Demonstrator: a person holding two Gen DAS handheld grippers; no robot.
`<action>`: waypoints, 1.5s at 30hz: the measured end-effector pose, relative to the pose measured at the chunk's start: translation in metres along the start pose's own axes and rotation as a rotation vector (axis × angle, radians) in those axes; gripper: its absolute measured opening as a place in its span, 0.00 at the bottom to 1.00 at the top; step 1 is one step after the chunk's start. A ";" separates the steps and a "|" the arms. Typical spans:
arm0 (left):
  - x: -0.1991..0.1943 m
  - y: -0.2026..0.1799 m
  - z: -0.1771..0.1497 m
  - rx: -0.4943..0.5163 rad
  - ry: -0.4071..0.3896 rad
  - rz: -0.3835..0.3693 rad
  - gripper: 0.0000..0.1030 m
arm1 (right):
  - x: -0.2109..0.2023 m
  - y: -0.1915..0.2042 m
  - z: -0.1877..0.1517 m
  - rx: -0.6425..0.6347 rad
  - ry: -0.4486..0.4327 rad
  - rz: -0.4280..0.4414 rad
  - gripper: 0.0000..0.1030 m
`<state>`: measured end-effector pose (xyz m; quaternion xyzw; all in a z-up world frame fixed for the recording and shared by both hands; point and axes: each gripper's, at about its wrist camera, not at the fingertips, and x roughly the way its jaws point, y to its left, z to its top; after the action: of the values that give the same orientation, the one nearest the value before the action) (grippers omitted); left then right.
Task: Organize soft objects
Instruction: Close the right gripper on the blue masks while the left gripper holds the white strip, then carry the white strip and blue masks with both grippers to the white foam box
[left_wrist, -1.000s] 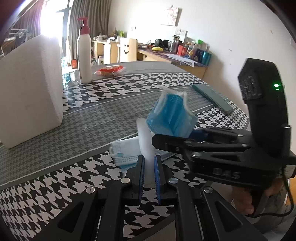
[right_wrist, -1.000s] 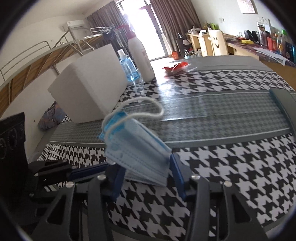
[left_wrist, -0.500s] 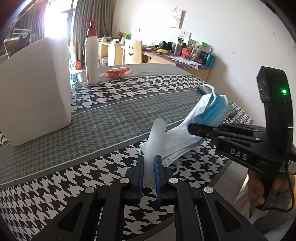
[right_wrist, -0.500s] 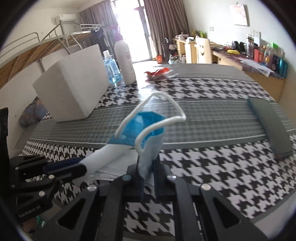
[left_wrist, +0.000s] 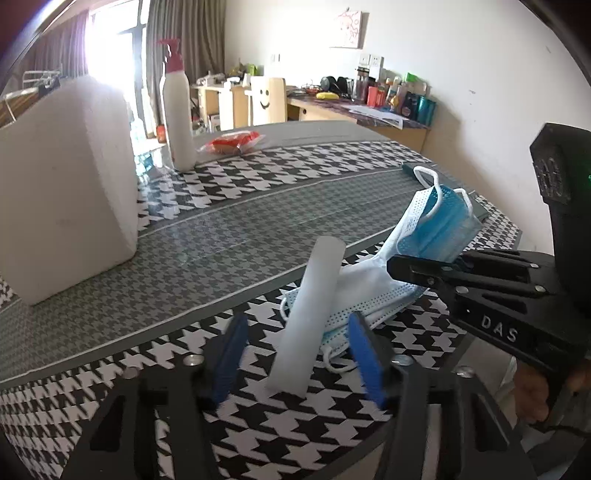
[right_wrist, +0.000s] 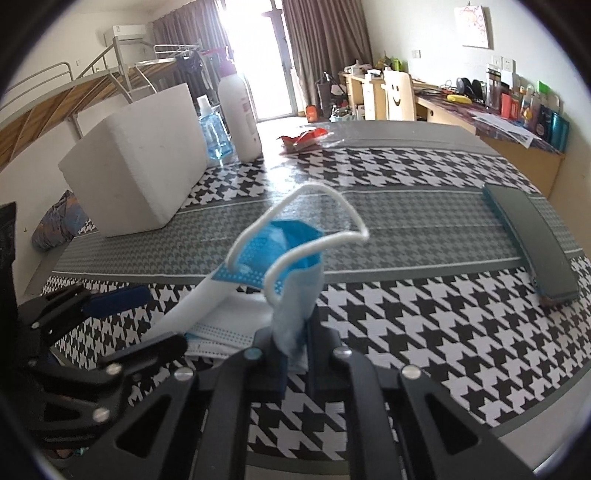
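We see the right gripper (right_wrist: 293, 350) clamping a mask (right_wrist: 291, 258) at centre; left gripper (left_wrist: 295, 347) opening around a white strip (left_wrist: 314, 306). Foam box (left_wrist: 62, 184) upper left, bottle (left_wrist: 177, 110) behind.

Left tool (left_wrist: 295, 354) opening; right tool (right_wrist: 291, 350) pinched tight, both angled down.
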<state>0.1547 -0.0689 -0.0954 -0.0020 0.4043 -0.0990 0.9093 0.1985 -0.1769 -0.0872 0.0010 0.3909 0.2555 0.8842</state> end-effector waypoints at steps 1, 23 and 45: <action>0.003 0.000 0.001 -0.002 0.013 -0.002 0.39 | 0.000 0.001 0.000 -0.002 0.001 -0.001 0.11; -0.007 -0.004 0.004 0.015 -0.015 -0.008 0.17 | -0.014 0.002 0.002 0.004 -0.023 -0.013 0.11; -0.048 0.002 0.013 0.007 -0.124 0.015 0.17 | -0.046 0.006 0.005 0.025 -0.091 -0.053 0.11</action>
<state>0.1333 -0.0591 -0.0515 -0.0019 0.3470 -0.0932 0.9332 0.1737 -0.1914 -0.0508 0.0135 0.3533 0.2268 0.9075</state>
